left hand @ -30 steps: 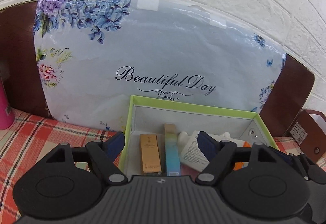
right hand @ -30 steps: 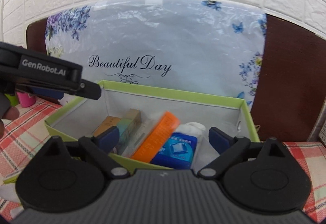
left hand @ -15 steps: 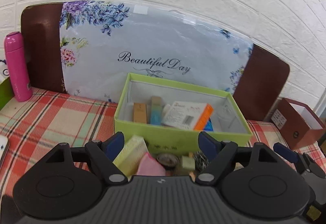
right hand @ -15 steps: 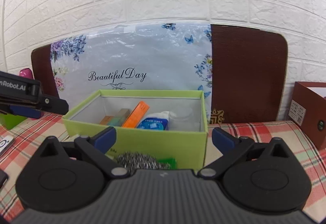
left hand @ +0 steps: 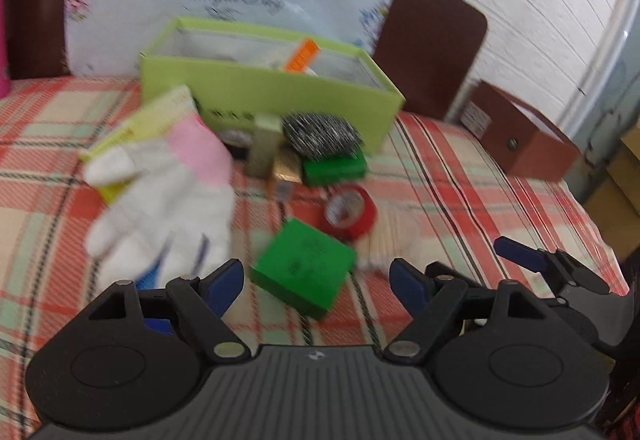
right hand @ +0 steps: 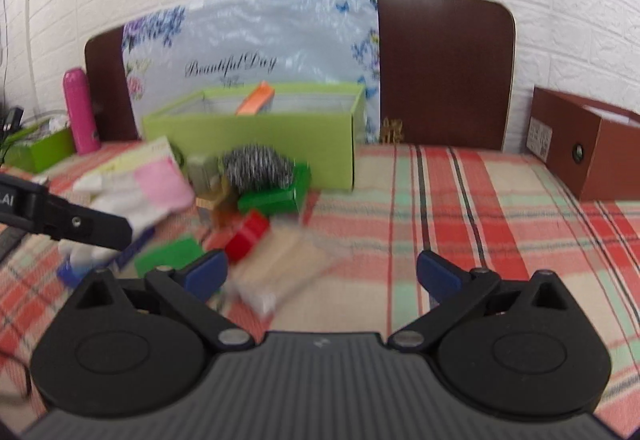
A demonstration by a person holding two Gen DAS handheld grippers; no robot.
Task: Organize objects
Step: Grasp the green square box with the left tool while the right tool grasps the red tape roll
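Observation:
A lime green box (left hand: 272, 87) (right hand: 256, 131) stands at the back of the plaid cloth with an orange pack (left hand: 303, 55) sticking out. In front of it lie a white and pink glove (left hand: 168, 195), a steel scourer (left hand: 320, 133) on a green block, a red tape roll (left hand: 350, 209), a green box (left hand: 304, 268) and a pale packet (right hand: 280, 268). My left gripper (left hand: 318, 282) is open and empty just above the green box. My right gripper (right hand: 320, 274) is open and empty over the pale packet.
A brown cardboard box (right hand: 588, 151) stands at the right edge of the table. A pink bottle (right hand: 80, 111) and a green tissue box (right hand: 38, 147) stand at the far left. A flowered plastic sheet (right hand: 256, 39) leans on the brown headboard behind.
Both grippers have pulled back from the green box towards the near side. The loose items in front of the box have come into view. Both stay open.

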